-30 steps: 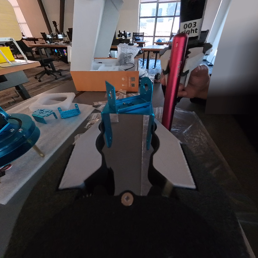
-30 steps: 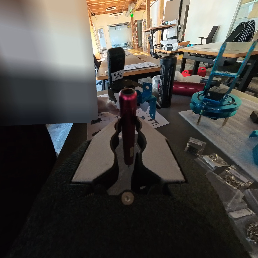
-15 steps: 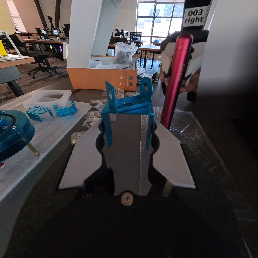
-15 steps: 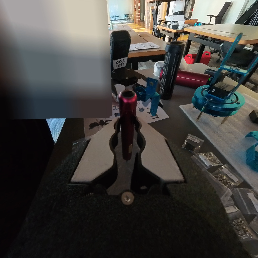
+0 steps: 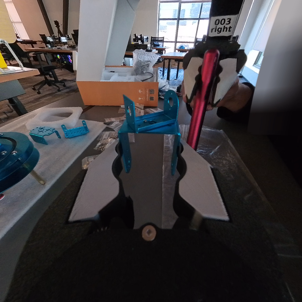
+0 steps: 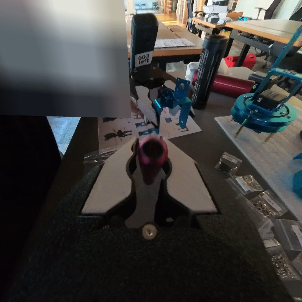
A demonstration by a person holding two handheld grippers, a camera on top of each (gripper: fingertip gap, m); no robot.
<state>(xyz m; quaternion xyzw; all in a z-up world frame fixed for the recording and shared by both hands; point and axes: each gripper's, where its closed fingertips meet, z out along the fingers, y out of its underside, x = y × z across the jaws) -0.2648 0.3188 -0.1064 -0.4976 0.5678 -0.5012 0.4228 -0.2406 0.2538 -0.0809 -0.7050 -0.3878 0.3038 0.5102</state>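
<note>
My left gripper [image 5: 149,147] is shut on a blue metal bracket assembly [image 5: 150,124]. It holds the two lower legs, and a second U-shaped bracket sits on top. My right gripper [image 6: 151,142] is shut on a red screwdriver [image 6: 150,165], seen almost end-on. In the left wrist view the right gripper [image 5: 210,85] holds the screwdriver [image 5: 200,107] nearly upright, just right of the bracket, with its lower end close to my right fingertip [image 5: 192,156]. The right wrist view shows the left gripper [image 6: 147,106] and the bracket [image 6: 171,101] above a printed sheet [image 6: 183,129].
An orange box [image 5: 117,96] with a raised white lid stands behind. A blue round base [image 6: 261,114] on legs, loose blue brackets [image 5: 75,130] and a white foam ring [image 5: 55,114] lie on a white mat. Small bags of screws [image 6: 255,188], a black cylinder [image 6: 207,71] and a red cylinder [image 6: 228,85] are nearby.
The right gripper has tipped forward, so its view now looks down the screwdriver's end. The left gripper and bracket appear larger and lower in that view. Both grips are unchanged.
</note>
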